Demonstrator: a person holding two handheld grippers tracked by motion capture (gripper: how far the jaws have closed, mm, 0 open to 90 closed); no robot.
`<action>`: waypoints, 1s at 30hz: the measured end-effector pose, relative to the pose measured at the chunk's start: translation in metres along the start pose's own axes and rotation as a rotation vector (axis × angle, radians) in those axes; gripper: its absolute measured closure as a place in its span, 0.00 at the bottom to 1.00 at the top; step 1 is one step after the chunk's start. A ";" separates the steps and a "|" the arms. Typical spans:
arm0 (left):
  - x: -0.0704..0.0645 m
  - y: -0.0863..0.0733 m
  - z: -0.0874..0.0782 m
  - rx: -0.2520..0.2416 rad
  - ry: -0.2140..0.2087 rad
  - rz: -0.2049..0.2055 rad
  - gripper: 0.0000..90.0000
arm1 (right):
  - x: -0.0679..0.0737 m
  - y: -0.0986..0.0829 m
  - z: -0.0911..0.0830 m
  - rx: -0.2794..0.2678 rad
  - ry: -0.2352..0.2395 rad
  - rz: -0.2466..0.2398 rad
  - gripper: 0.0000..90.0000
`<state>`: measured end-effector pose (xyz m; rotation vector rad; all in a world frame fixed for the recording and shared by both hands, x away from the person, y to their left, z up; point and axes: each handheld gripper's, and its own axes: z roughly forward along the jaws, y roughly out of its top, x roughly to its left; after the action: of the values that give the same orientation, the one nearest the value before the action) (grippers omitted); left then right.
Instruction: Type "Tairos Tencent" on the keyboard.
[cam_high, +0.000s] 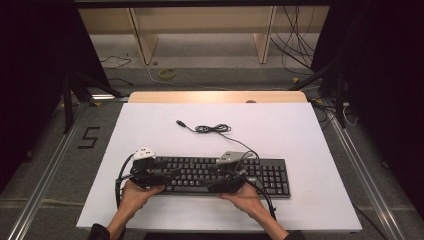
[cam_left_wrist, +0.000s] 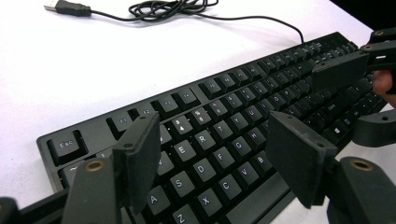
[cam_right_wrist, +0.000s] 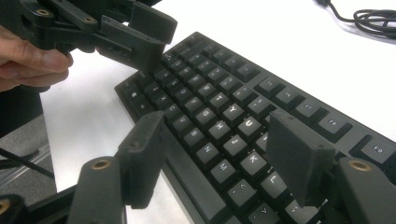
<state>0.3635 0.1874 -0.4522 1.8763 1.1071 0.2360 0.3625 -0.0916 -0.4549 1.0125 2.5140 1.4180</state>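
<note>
Hovering, seemingly untouching, over keyboard (cam_high: 220, 176): left gripper (cam_left_wrist: 212, 158), right gripper (cam_right_wrist: 219, 156), both agape

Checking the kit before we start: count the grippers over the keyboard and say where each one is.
2. The left gripper is over the keyboard's left end, jaws apart above the letter keys. The right gripper is over its middle, jaws apart too. Neither holds anything.

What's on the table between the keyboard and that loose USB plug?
Just the keyboard's own coiled black cable on bare white table, seen from the high view; the USB plug lies beyond.

black tool (cam_left_wrist: 215, 158), brass screws, dark sleeves
</note>
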 end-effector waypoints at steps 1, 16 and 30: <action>0.000 0.000 -0.001 0.000 0.001 0.000 0.39 | 0.000 0.000 0.000 0.001 0.002 0.001 0.44; 0.000 -0.006 -0.007 -0.021 -0.010 -0.005 0.37 | 0.002 0.001 0.004 0.015 0.007 -0.001 0.60; -0.002 -0.011 -0.012 -0.046 -0.007 -0.006 0.36 | 0.002 0.003 0.011 0.034 0.004 -0.009 0.80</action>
<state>0.3493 0.1950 -0.4535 1.8322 1.0935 0.2496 0.3662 -0.0811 -0.4587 1.0029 2.5513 1.3804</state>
